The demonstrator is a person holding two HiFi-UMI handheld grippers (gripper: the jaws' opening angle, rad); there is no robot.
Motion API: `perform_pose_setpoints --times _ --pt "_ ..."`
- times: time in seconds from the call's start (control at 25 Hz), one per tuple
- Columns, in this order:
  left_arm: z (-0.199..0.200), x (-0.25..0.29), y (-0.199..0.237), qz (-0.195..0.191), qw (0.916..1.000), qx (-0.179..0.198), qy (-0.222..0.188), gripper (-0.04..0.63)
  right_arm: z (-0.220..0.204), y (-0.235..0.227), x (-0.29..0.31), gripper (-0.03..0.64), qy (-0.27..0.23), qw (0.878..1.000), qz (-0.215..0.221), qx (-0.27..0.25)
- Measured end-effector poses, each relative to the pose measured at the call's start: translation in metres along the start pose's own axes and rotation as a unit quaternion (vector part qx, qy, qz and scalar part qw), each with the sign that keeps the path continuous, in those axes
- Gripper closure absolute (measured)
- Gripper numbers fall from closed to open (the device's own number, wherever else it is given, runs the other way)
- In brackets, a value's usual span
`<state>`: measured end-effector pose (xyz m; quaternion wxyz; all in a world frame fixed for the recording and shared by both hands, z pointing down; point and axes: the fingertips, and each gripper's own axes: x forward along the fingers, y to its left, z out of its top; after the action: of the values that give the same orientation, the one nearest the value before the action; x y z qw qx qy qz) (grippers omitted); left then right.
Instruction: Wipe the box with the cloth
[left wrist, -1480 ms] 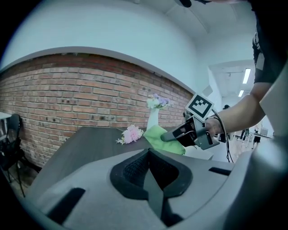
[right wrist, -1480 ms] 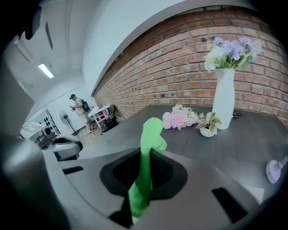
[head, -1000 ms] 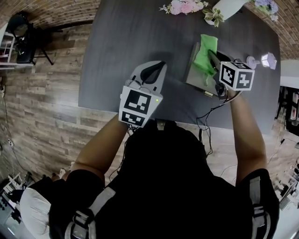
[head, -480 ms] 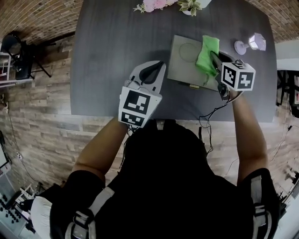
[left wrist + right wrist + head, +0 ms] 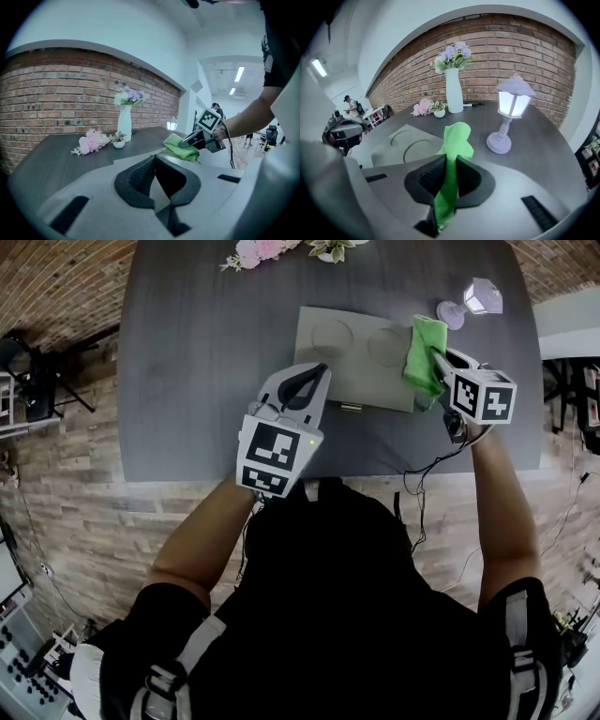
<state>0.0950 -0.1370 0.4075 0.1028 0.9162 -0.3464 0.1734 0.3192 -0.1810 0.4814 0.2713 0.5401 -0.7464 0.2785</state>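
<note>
Presently wiping: my right gripper (image 5: 437, 357) pinches the green fabric cloth (image 5: 424, 338) on the flat grey box (image 5: 347, 352). The left gripper (image 5: 307, 381) is pressed together, empty. Next, I judge, a leftward sweep.

Holds left gripper (image 5: 314, 376) forward of the torso, jaws together, nothing between them. Extends right forearm (image 5: 495, 493) farther out, with right gripper (image 5: 436, 360) pointed up and left, jaws clamped on green cloth (image 5: 427, 338). Bends both elbows; angles left forearm (image 5: 202, 535) inward.
</note>
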Motion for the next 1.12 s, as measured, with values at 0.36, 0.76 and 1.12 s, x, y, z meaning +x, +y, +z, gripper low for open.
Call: perform_pose_setpoints --times 0.36,0.76,1.12 --pt "0.005 0.027 -0.023 -0.008 1.0 0.002 0.001 0.588 -0.019 -0.053 -0.018 0.58 0.006 1.0 -0.023 0.013" --pt "0.009 0.013 -0.001 0.011 0.9998 -0.008 -0.012 0.587 0.013 -0.029 -0.023 0.58 -0.017 1.0 -0.006 0.014" --pt "-0.009 -0.05 0.052 0.048 0.9983 -0.026 -0.024 0.587 0.074 0.104 -0.011 0.58 -0.06 0.995 0.075 -0.007"
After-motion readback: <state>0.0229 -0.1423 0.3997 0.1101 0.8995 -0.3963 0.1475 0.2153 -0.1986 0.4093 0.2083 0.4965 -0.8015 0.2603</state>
